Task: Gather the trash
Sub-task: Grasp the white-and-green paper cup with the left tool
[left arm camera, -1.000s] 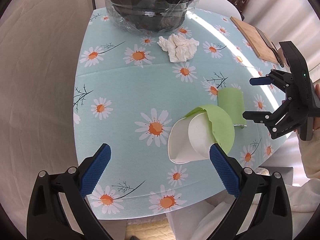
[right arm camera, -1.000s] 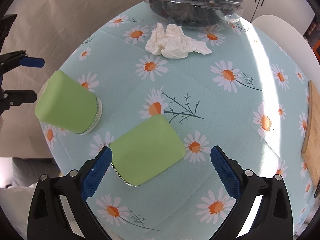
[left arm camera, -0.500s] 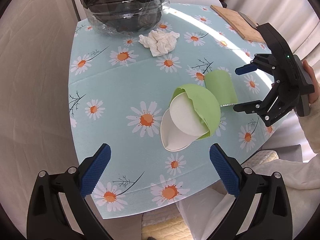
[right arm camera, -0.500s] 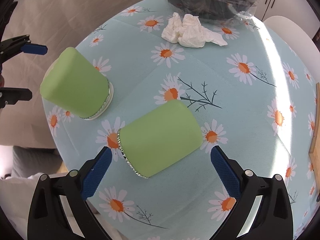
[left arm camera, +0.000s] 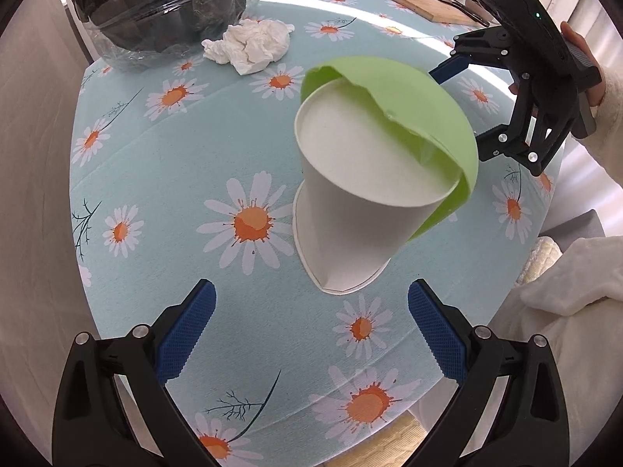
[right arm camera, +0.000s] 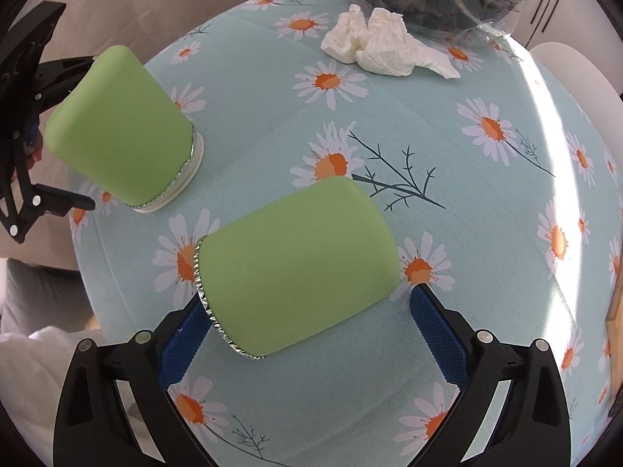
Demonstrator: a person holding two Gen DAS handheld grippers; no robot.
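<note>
Two green paper cups are on the daisy tablecloth. One stands upside down, torn, its white inside showing (left arm camera: 362,179); in the right wrist view (right arm camera: 117,136) it is at the left. My left gripper (left arm camera: 311,334) is open just in front of it. The other cup (right arm camera: 296,264) lies on its side, foil-edged rim toward me. My right gripper (right arm camera: 307,334) is open with its fingers at either side of this cup's near end. A crumpled white tissue (left arm camera: 249,46) lies near the bin; it also shows in the right wrist view (right arm camera: 385,50).
A clear bin lined with a black bag (left arm camera: 155,4) stands at the far edge of the round table (left arm camera: 155,179). A wooden board (left arm camera: 412,0) lies at the far right. A white chair (right arm camera: 576,74) is beyond the table.
Both grippers have moved closer to their cups. The lying cup now sits between my right gripper's fingers. The upside-down cup looms much larger before my left gripper.
</note>
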